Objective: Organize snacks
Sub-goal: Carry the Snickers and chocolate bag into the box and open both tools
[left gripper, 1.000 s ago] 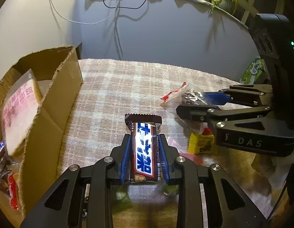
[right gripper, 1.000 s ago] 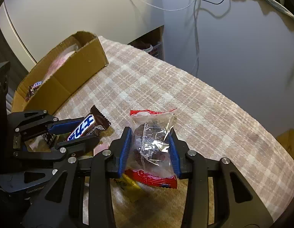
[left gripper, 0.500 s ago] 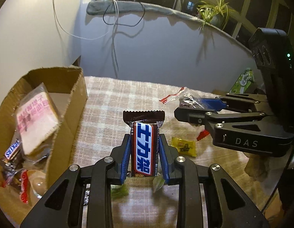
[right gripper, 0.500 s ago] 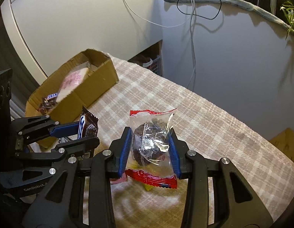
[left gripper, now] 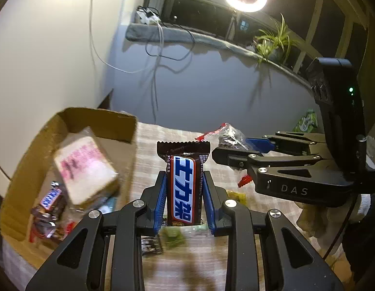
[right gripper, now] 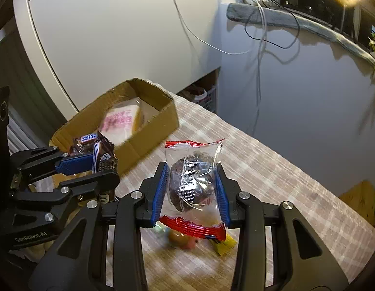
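My left gripper (left gripper: 185, 186) is shut on a brown chocolate bar (left gripper: 183, 181) with a blue and white label, held upright above the table. It also shows in the right wrist view (right gripper: 102, 156). My right gripper (right gripper: 191, 181) is shut on a clear packet (right gripper: 192, 177) with red ends and a dark round snack inside, also lifted; that packet shows in the left wrist view (left gripper: 229, 138). An open cardboard box (left gripper: 34, 169) at the left holds a pink-labelled bread packet (left gripper: 84, 167) and small chocolate bars (left gripper: 50, 198). In the right wrist view the box (right gripper: 148, 121) lies ahead and left.
Loose sweets lie on the checked tablecloth (right gripper: 272, 169) under the grippers: a yellow wrapper (right gripper: 223, 245), a green one (left gripper: 174, 236) and a dark one (left gripper: 151, 245). A wall with hanging cables stands behind the table. A green packet (left gripper: 306, 121) sits far right.
Both grippers have risen well above the table with their snacks held, and tilted upward. More of the box's inside and the room's upper part now shows.
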A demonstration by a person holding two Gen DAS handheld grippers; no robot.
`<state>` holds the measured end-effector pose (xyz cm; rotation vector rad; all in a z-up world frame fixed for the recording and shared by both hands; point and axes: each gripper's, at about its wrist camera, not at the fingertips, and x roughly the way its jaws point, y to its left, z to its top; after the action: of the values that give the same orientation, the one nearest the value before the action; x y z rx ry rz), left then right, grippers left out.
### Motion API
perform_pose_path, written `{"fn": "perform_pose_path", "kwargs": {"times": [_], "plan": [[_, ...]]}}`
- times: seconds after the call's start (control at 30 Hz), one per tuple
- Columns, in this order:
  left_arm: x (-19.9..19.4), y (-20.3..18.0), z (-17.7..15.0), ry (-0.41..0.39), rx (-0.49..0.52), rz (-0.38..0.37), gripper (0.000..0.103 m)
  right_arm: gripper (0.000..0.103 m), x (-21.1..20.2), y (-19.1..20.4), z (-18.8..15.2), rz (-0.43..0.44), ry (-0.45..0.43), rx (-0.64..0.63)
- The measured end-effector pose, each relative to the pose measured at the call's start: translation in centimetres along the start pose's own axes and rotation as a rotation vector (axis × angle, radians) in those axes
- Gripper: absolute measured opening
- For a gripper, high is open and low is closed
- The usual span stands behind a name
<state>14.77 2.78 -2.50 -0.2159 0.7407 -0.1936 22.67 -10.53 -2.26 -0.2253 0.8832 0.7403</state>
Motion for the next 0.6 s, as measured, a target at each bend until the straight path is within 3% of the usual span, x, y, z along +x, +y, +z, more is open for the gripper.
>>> {"fn": "perform_pose_path", "kwargs": {"times": [0.6], "plan": [[-2.4, 8.4, 0.5, -0.030, -0.103, 0.093, 0.027, 0.039, 5.1, 5.0, 5.4, 0.057, 0.017, -0.042]]}}
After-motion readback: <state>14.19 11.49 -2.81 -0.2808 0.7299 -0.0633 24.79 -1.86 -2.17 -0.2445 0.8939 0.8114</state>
